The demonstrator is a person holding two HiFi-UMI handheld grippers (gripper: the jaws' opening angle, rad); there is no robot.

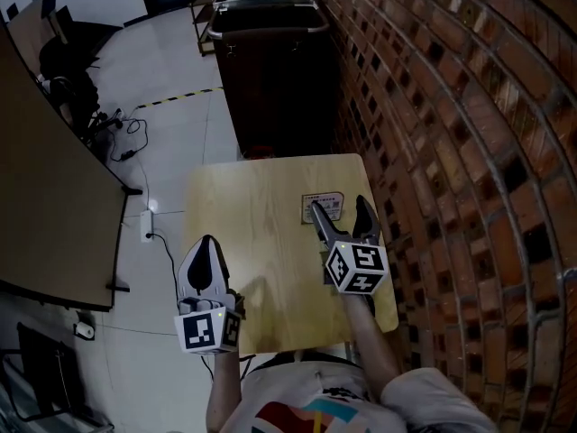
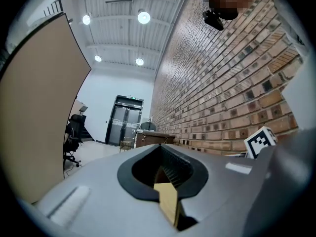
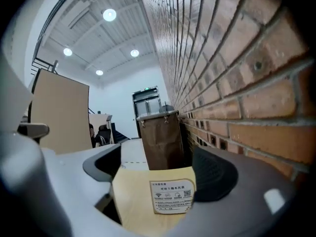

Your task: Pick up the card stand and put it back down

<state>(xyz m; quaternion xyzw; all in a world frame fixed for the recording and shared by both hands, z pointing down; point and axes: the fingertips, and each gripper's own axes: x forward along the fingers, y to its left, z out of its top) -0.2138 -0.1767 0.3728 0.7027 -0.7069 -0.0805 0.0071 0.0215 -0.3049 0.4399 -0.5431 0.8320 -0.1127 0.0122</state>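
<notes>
The card stand is a small pale card with print, resting on the wooden table near its far right side. My right gripper hovers over it, open, its left fingertip crossing the card's left edge. In the right gripper view the card stand shows low between the jaws, and neither pad touches it. My left gripper hangs at the table's near left edge, shut and empty. In the left gripper view the left gripper has its tips together, with a sliver of table below.
A brick wall runs close along the table's right side. A dark brown bin on a cart stands just beyond the table's far edge. A tan partition is at the left, with a power strip and cables on the floor.
</notes>
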